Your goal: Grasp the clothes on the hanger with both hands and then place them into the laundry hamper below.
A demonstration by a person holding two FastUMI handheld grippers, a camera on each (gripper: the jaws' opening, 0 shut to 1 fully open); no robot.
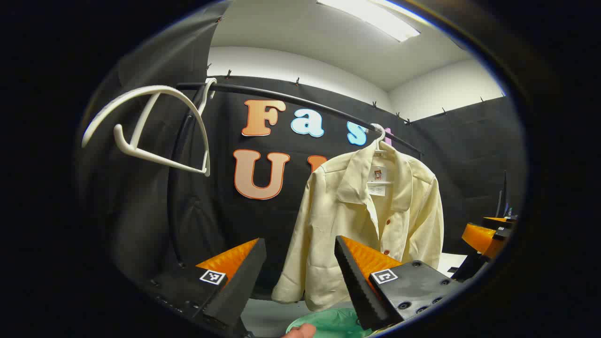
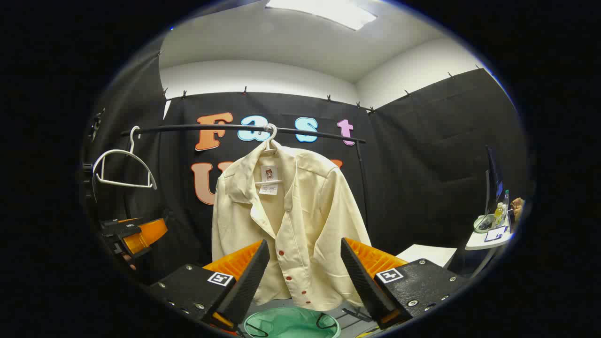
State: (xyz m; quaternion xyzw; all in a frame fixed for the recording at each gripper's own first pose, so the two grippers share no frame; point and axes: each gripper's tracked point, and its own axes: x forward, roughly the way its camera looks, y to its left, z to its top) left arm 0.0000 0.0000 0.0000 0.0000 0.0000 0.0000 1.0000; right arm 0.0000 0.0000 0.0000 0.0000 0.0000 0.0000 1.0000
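Cream shirt point(image 2: 291, 220) hangs on a white hanger point(image 2: 270, 136) from the black rail point(image 2: 235, 127), front facing out, collar open, red buttons down the placket. Green laundry hamper point(image 2: 291, 324) sits on the floor directly beneath its hem.

Right gripper point(image 2: 303, 277) is held in front of the shirt, fingers spread wide, nothing between them, not touching the cloth. Left gripper point(image 1: 298, 281) is off to the shirt's left side, also spread wide and empty; the shirt point(image 1: 371, 225) lies ahead and to its right, apart from it.

A second hanger point(image 1: 155, 126), bare, hangs tilted at the rail's left end. Small side table point(image 2: 488, 237) with bottles stands far right.
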